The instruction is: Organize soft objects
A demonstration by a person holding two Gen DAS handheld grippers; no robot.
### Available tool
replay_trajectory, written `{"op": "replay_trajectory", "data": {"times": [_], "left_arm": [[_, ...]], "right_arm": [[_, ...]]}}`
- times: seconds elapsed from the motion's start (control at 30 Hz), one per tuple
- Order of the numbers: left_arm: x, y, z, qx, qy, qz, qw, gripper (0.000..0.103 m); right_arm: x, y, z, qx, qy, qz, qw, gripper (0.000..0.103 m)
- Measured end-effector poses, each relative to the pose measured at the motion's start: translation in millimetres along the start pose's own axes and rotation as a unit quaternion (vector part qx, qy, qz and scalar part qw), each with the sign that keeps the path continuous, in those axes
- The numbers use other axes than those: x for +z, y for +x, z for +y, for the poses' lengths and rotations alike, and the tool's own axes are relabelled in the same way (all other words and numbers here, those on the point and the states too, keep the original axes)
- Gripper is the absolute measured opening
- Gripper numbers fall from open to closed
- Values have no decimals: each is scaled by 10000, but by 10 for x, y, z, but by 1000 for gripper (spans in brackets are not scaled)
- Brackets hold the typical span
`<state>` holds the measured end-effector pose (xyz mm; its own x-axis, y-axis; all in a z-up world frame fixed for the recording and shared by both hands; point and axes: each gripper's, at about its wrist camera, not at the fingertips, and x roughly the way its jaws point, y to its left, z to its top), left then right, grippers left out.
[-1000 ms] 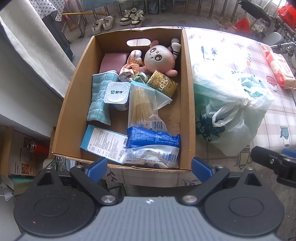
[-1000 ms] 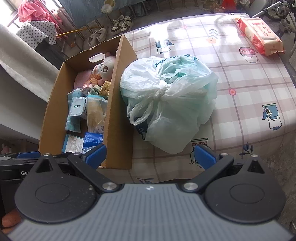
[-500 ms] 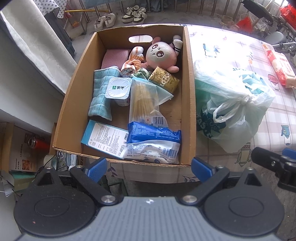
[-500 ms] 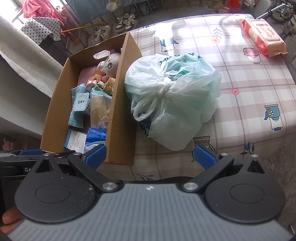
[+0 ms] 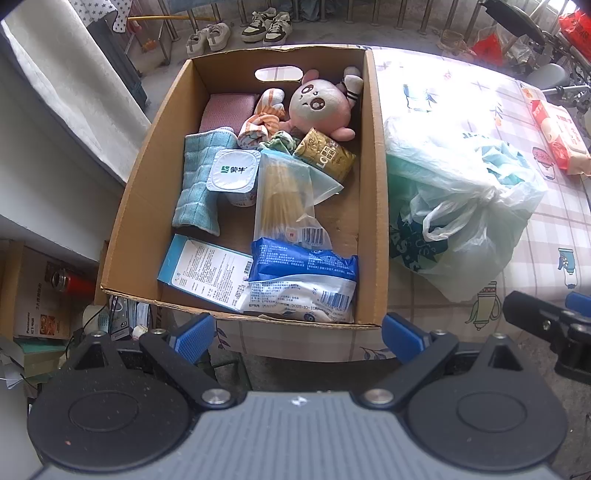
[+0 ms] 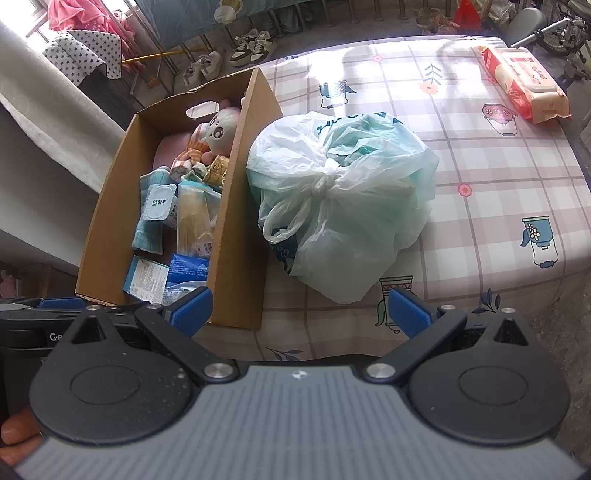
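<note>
Over the checked bench (image 6: 480, 155), both tongs spread and empty, left (image 5: 297, 334) above the box (image 5: 373, 184), plush (image 5: 319, 105) at its far end, face up, head toward the far wall, tied bag (image 6: 343, 199) beside, shoes (image 5: 266, 26) on the floor beyond.

The table (image 6: 480, 155) wears a checked cloth with printed teapots, and sunlight falls on its far part. Beyond the table, pairs of sneakers (image 5: 240, 29) stand on grey floor (image 5: 325, 33) beside metal railings (image 5: 406, 14).
</note>
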<state>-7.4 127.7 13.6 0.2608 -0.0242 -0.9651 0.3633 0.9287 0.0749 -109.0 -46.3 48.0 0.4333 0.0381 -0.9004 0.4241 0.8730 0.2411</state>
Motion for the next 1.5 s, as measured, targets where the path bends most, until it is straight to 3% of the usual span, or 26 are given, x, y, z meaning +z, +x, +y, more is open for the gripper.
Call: {"op": "replay_trajectory", "data": {"times": [1.5], "left_arm": [[-2, -2, -45, -1, 112, -15, 9999, 98]], "right_arm": [[-33, -16, -12, -161, 36, -2, 9999, 102]]}}
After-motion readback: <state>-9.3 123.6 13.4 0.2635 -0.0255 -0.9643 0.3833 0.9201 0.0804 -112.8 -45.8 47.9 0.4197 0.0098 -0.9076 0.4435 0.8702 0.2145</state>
